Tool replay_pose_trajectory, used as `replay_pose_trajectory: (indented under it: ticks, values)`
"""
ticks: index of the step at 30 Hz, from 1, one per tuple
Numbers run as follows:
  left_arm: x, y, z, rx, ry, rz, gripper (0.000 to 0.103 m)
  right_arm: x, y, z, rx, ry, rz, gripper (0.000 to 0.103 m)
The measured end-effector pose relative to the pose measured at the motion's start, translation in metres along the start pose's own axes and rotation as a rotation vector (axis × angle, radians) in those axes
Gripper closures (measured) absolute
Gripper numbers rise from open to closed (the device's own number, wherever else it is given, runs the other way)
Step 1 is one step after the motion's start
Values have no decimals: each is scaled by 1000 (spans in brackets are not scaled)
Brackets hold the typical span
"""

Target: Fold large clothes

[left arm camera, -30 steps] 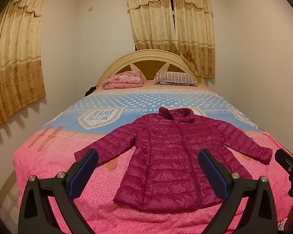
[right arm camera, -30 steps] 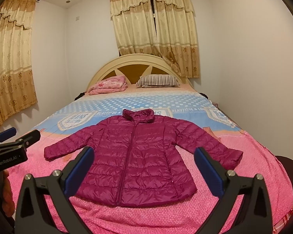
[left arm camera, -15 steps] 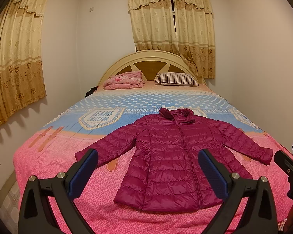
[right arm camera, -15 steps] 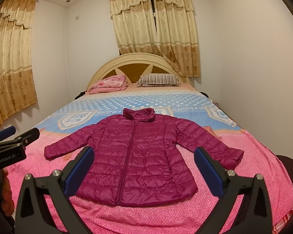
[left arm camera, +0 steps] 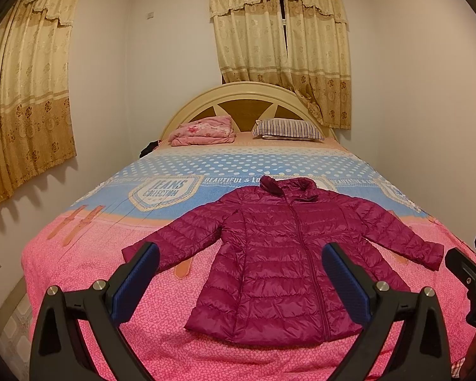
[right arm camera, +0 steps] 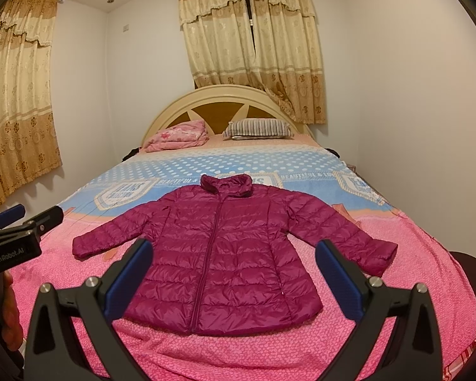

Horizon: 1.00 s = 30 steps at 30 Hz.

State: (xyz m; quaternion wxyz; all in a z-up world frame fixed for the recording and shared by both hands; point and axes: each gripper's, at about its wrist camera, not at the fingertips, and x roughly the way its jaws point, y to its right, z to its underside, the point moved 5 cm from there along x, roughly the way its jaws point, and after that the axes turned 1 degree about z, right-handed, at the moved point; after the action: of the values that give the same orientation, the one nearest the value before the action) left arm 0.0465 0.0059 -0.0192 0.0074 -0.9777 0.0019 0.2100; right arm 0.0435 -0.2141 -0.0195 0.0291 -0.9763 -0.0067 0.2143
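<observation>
A magenta quilted puffer jacket (left arm camera: 279, 254) lies flat and zipped on the bed (left arm camera: 79, 285), front up, collar toward the headboard, both sleeves spread out. It also shows in the right wrist view (right arm camera: 225, 250). My left gripper (left arm camera: 241, 282) is open and empty, held above the foot of the bed, short of the jacket's hem. My right gripper (right arm camera: 234, 277) is open and empty, likewise short of the hem. Each gripper shows at the edge of the other's view: the right one (left arm camera: 472, 270), the left one (right arm camera: 16, 222).
The bed has a pink and blue cover. A folded pink blanket (left arm camera: 203, 130) and a striped pillow (left arm camera: 287, 128) lie at the curved headboard (left arm camera: 247, 95). Walls stand close on the right; curtains (left arm camera: 25, 104) hang on the left and behind the bed.
Both views shift very slightly; the jacket and both open grippers stay as they were.
</observation>
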Motion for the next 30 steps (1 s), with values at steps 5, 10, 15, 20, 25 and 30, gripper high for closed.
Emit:
replay_pose_trajectory:
  ticks: [5, 10, 15, 20, 25, 30]
  values:
    - [0, 0, 0, -2, -1, 1, 1, 0, -1, 0, 1, -2, -1, 0]
    - [0, 0, 0, -1, -1, 2, 1, 0, 0, -1, 2, -2, 0, 0]
    - [2, 0, 2, 1, -8, 4, 1, 1, -3, 2, 2, -5, -3, 0]
    - [2, 0, 3, 1, -7, 3, 1, 2, -4, 3, 3, -12, -8, 0]
    - [4, 1, 4, 4, -12, 3, 1, 3, -4, 2, 6, -16, -15, 0]
    - [19, 7, 14, 26, -26, 7, 1, 10, -3, 5, -6, -22, -41, 0]
